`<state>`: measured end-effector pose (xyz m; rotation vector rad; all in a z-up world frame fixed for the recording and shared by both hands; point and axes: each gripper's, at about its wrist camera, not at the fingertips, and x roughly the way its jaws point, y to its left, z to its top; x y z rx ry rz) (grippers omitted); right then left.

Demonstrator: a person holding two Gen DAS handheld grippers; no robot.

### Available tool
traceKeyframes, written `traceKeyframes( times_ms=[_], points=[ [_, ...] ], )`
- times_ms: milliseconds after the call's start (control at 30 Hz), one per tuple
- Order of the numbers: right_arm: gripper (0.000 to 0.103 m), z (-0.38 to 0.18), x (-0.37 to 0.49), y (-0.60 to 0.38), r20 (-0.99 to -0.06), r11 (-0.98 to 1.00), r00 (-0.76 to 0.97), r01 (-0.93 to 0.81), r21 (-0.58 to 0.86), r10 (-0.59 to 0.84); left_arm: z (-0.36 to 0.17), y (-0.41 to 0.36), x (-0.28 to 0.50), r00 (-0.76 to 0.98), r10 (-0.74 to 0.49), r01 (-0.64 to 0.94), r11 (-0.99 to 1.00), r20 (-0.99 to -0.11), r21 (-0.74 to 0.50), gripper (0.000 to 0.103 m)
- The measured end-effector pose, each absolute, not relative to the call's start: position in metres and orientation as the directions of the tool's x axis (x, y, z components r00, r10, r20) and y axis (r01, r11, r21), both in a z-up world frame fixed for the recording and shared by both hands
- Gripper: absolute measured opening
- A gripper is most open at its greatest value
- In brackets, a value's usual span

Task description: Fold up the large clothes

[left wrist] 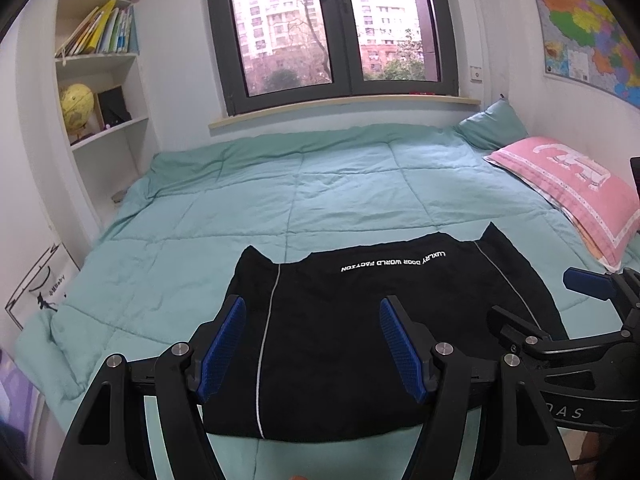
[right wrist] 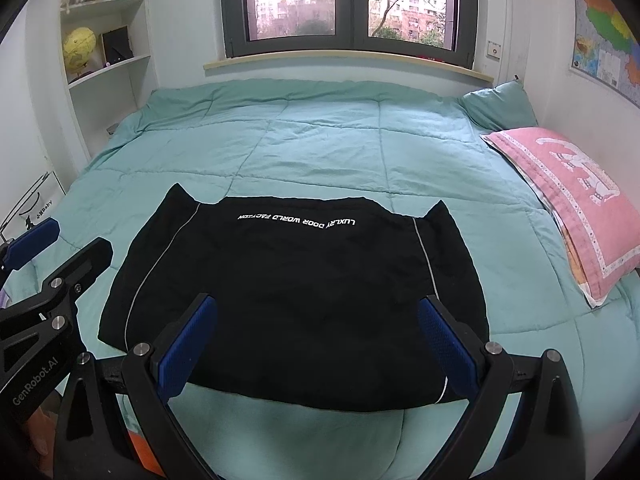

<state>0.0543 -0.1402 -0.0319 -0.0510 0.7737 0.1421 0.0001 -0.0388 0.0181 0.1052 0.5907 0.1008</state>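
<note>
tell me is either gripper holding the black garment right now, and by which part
Nothing is held. The left gripper and the right gripper both stand open above the black garment, which lies folded flat on the green quilt.

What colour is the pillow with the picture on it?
Pink, with a white picture on the pillow; clearest in the right wrist view.

White-walled bedroom, dark-framed window (left wrist: 340,28) admitting daylight, bed (left wrist: 280,184) under teal quilt, bookshelf (left wrist: 100,60) left, wall map (left wrist: 588,28) right
</note>
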Motion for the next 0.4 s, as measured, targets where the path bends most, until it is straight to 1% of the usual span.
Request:
traceKeyframes(
  times_ms=[200,333,400],
  points=[
    [0.101,-0.033,0.055,-0.14,-0.703,0.989,0.703,-0.147,0.008,0.11,0.018,-0.038,0.0,0.828,0.117,-0.057,0.99,-0.548,0.126,0.071],
    [0.101,-0.036,0.055,-0.138,-0.709,0.99,0.697,-0.143,0.007,0.106,0.019,-0.033,0.0,0.84,0.126,-0.072,0.99,-0.528,0.122,0.071],
    [0.101,-0.037,0.055,-0.138,-0.71,0.99,0.696,-0.143,0.007,0.106,0.018,-0.029,0.003,0.834,0.117,-0.073,0.992,-0.54,0.102,0.071]
  ],
)
